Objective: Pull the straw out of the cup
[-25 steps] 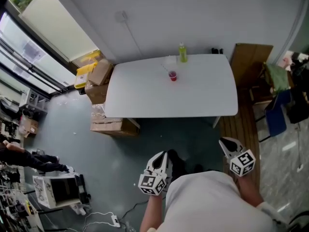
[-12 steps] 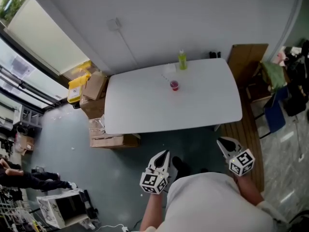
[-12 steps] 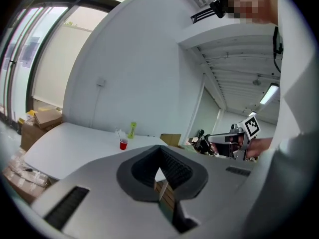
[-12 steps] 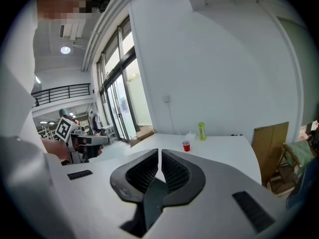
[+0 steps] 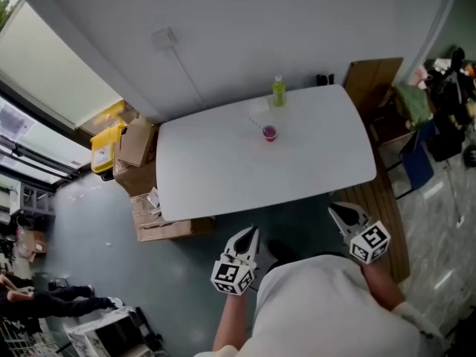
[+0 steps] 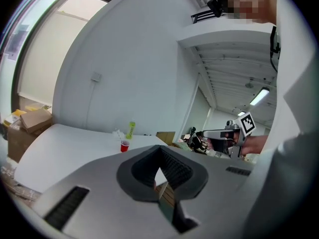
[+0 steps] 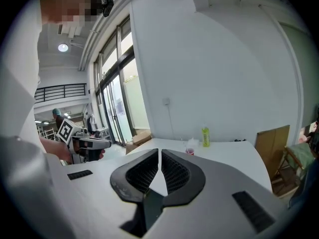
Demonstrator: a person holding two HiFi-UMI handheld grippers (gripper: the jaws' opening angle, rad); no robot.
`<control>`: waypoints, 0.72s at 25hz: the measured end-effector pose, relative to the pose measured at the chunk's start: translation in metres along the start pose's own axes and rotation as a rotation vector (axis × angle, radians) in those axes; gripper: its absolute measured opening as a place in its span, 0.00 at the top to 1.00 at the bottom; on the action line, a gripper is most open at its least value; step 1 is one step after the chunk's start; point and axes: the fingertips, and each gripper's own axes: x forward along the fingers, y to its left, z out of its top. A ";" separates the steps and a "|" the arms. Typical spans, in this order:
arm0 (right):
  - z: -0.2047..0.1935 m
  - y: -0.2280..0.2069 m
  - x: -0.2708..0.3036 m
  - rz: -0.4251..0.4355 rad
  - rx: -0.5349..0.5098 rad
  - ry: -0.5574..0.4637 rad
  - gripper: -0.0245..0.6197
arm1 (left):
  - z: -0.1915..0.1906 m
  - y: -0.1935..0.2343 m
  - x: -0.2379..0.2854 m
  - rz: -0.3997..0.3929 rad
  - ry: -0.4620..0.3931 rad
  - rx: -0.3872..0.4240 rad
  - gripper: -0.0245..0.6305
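1. Both pairs of jaws are clenched tip to tip with nothing between them: you hold the left gripper (image 5: pixel 251 232) and the right gripper (image 5: pixel 335 208) close to your body, short of the table's near edge.
2. Find the small red plastic cup (image 5: pixel 269 132) standing upright toward the far side of the white rounded table (image 5: pixel 223 169), well apart from both grippers.
3. Note the thin pale straw (image 6: pixel 117 133) rising from that cup, leaning left in your left gripper view.
4. Note the tall green plastic bottle (image 5: pixel 278 91) just beyond the cup, near the wall.
5. Note the brown cardboard boxes (image 5: pixel 137 143) stacked on the floor at the table's left end.
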 end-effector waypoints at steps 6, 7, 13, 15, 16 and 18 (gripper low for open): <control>0.011 0.011 0.019 -0.001 0.048 -0.028 0.90 | 0.007 0.022 -0.003 -0.050 -0.001 0.010 0.96; 0.012 0.013 0.021 -0.002 0.048 -0.025 0.90 | 0.006 0.026 -0.005 -0.052 0.000 0.008 0.96; 0.016 0.028 0.035 0.050 0.007 0.009 0.90 | 0.006 0.037 -0.010 -0.052 -0.013 -0.011 0.96; 0.020 0.032 0.040 0.063 -0.002 -0.006 0.90 | 0.007 0.037 -0.013 -0.054 -0.029 -0.019 0.96; 0.022 0.033 0.042 0.068 -0.004 -0.014 0.90 | 0.008 0.037 -0.014 -0.055 -0.038 -0.024 0.96; 0.025 0.035 0.049 0.083 -0.007 -0.017 0.90 | 0.008 0.039 -0.016 -0.050 -0.050 -0.031 0.96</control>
